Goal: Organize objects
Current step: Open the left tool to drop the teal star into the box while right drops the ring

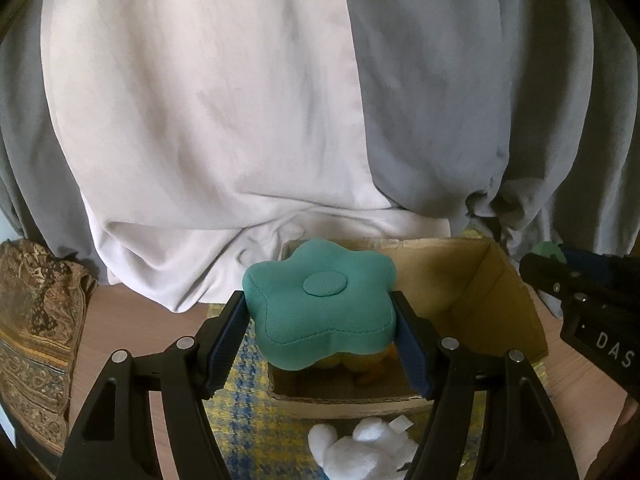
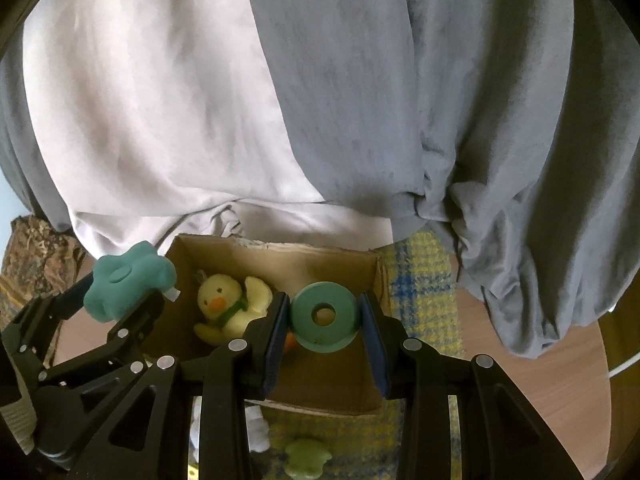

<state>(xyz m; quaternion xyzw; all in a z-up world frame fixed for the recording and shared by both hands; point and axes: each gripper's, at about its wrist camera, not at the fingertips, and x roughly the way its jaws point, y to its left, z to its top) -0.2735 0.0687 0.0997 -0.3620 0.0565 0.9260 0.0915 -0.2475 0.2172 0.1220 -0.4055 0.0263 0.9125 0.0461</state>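
My left gripper [image 1: 320, 312] is shut on a teal flower-shaped cushion [image 1: 320, 304] and holds it above the left side of an open cardboard box [image 1: 500, 288]. The same cushion [image 2: 124, 280] and left gripper [image 2: 116, 296] show in the right wrist view. My right gripper [image 2: 325, 316] is shut on a teal ring [image 2: 325, 312] and holds it over the box [image 2: 376, 280]. A yellow plush duck [image 2: 228, 304] lies inside the box.
The box stands on a yellow and blue woven mat [image 2: 420, 280] on a wooden table [image 2: 540, 380]. A white plush toy [image 1: 360, 452] and a green toy [image 2: 308, 456] lie in front of the box. Grey and white cloth [image 1: 240, 120] hangs behind. A patterned fabric [image 1: 36, 320] lies left.
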